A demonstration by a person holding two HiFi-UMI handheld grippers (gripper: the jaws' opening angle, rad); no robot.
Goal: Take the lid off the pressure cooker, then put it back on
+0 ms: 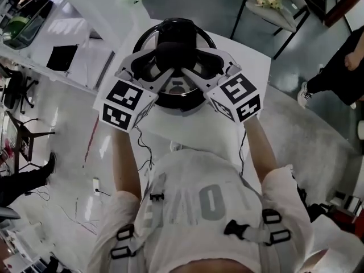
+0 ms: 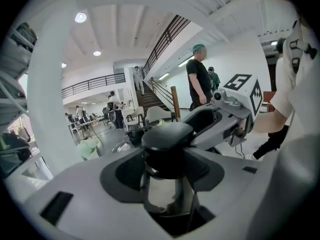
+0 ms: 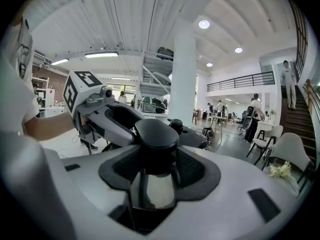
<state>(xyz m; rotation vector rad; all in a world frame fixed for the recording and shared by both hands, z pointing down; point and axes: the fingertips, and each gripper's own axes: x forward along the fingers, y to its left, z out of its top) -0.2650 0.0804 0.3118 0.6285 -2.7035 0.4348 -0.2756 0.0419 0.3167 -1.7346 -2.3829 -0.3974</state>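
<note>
Room: open two-level hall, white finishes, ceiling lighting.
The ceiling (image 3: 125,19) is white and ribbed and carries round downlights (image 3: 203,24) and a strip light (image 3: 101,55). A white column (image 3: 182,84) stands mid-hall. A mezzanine with a dark railing (image 3: 240,80) runs along the far wall, and a staircase (image 3: 294,116) rises to it at the right. Pale chairs (image 3: 292,149) stand near the stair foot. In the head view, the white worktop (image 1: 250,61) stands on a grey floor (image 1: 193,4), with a black-legged chair (image 1: 273,13) beyond it and a white desk (image 1: 85,44) to its left. Cables (image 1: 145,150) lie on the paler floor nearby.
</note>
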